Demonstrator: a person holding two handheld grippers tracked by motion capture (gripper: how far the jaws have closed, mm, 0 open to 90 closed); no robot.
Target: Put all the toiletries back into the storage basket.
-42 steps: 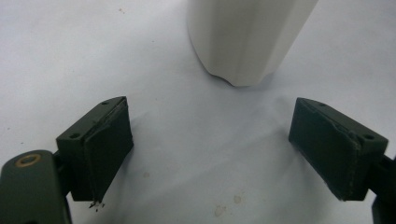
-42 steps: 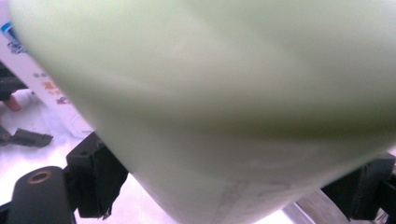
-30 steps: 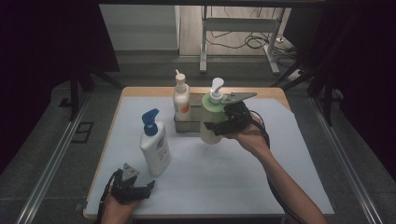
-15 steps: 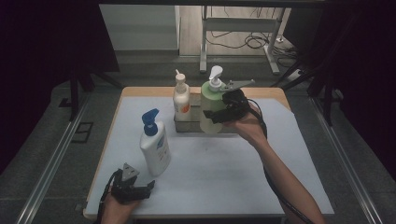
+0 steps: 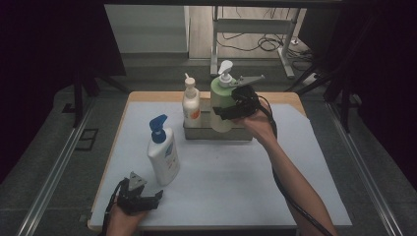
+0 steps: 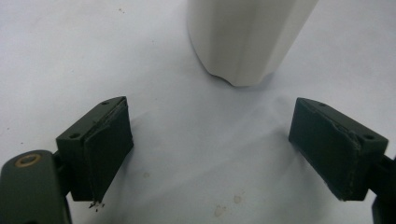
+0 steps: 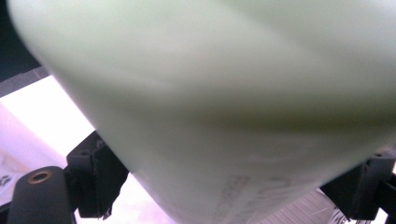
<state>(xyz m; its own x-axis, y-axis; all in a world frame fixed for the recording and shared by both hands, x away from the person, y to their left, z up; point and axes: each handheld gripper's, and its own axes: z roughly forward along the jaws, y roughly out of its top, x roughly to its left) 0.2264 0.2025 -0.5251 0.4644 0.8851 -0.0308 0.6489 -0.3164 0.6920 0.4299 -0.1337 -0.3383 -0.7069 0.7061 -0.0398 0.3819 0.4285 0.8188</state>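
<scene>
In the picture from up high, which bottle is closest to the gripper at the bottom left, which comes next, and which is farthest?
From the left gripper:
1. The white bottle with the blue pump, standing just beyond it on the white mat.
2. The small white bottle with the orange label, farther back in the grey tray.
3. The green bottle, farthest, to the right, held by the right gripper.

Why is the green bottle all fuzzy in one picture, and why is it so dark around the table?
Right gripper view: the green bottle sits too close, smeared and unfocused. High view: light falls on the table; the surroundings stay dark. Left gripper view: sharp, soft shadow under the white bottle.
</scene>
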